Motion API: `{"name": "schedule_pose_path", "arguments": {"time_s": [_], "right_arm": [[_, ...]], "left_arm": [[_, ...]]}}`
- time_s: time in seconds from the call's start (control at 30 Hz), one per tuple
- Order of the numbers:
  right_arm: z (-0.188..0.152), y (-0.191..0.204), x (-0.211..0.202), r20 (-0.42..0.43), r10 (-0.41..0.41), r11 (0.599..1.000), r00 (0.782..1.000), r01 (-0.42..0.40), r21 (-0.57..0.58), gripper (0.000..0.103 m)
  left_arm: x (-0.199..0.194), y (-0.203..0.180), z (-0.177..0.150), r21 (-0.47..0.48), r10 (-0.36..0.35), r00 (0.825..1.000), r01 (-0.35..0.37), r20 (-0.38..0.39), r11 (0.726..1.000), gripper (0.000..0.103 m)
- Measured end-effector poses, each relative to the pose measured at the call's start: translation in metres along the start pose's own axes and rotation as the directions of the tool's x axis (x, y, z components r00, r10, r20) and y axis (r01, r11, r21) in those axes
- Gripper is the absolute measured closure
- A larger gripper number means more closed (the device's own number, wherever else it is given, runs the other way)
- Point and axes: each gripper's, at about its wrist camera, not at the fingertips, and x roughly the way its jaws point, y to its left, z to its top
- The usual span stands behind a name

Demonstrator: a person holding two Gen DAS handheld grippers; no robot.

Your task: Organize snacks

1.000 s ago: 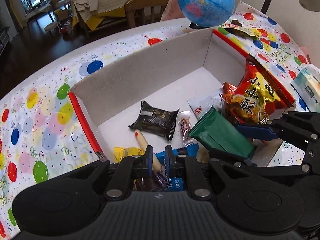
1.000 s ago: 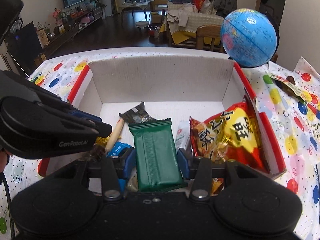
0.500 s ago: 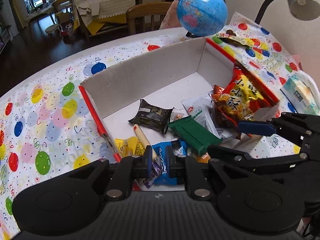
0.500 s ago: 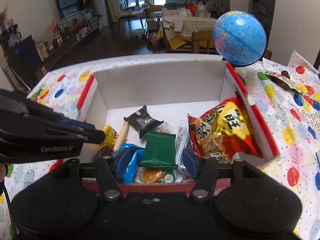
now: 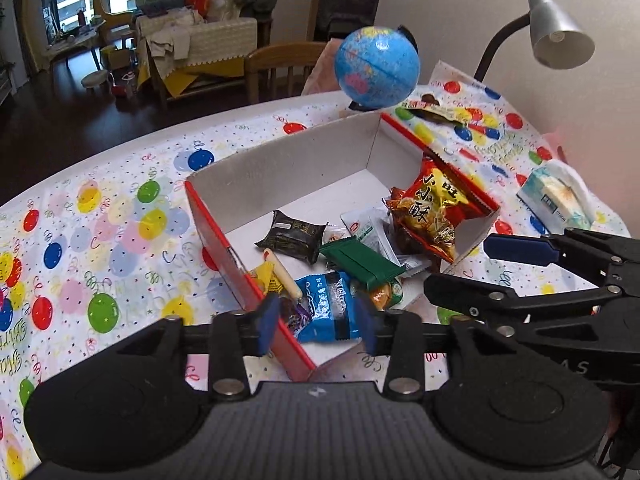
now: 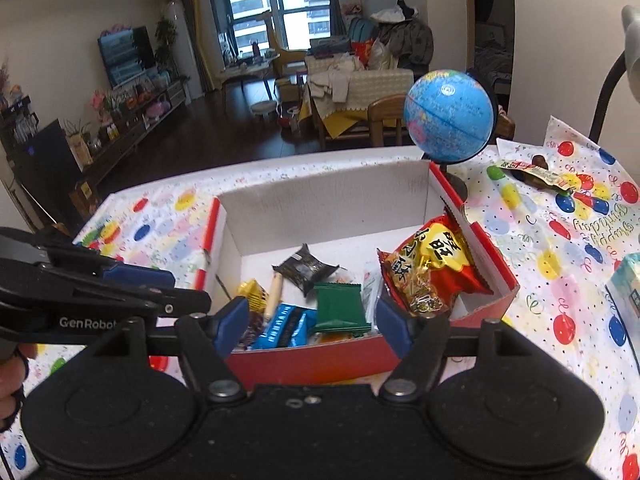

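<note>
Left claw (image 5: 316, 322): matte black housing across the bottom of the frame, ribbed grey-black centre panel, two round raised discs either side. Black linkage arms with silver rivet heads; blue pads (image 5: 267, 322) on the finger ends. Right claw (image 6: 310, 318): same black body, smoother top, two small holes at centre, same silver rivets, blue pads (image 6: 230, 322). Seen from the side at left edge of the right wrist view, the other unit carries white "GenRobot" lettering. A hand (image 6: 10, 380) shows at lower left.

Red-and-white box (image 5: 208, 216), green packet (image 5: 362, 260), balloon-patterned tablecloth (image 5: 100, 216)
</note>
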Motion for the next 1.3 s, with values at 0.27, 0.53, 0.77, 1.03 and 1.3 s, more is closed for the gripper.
{"name": "schedule_pose_path", "arguments": {"time_s": [0.27,0.53,0.77,1.03,1.3], "right_arm": [[-0.006,0.015,-0.031,0.058,0.002,1.0,0.998,-0.003,0.03,0.022],[-0.015,0.027,-0.06,0.115,0.003,0.999,0.993,-0.007,0.041,0.008],[-0.024,0.034,-0.078,0.146,0.007,0.998,0.989,-0.017,0.065,0.0],[-0.033,0.029,-0.094,0.178,0.01,0.989,0.984,-0.036,0.14,0.0],[-0.039,0.032,-0.106,0.225,-0.021,0.99,0.974,-0.011,0.141,0.0]], "left_arm": [[-0.035,0.004,-0.013,0.004,0.005,0.998,-0.005,0.063,1.0,0.036],[-0.069,0.003,-0.025,0.008,0.002,0.993,-0.003,0.119,1.0,0.026],[-0.093,-0.001,-0.039,0.037,0.002,0.986,-0.008,0.165,0.999,0.018],[-0.111,0.001,-0.051,0.009,-0.013,0.982,0.011,0.188,1.0,0.002],[-0.121,0.0,-0.056,-0.005,-0.019,0.976,0.021,0.215,1.0,0.0]]}}
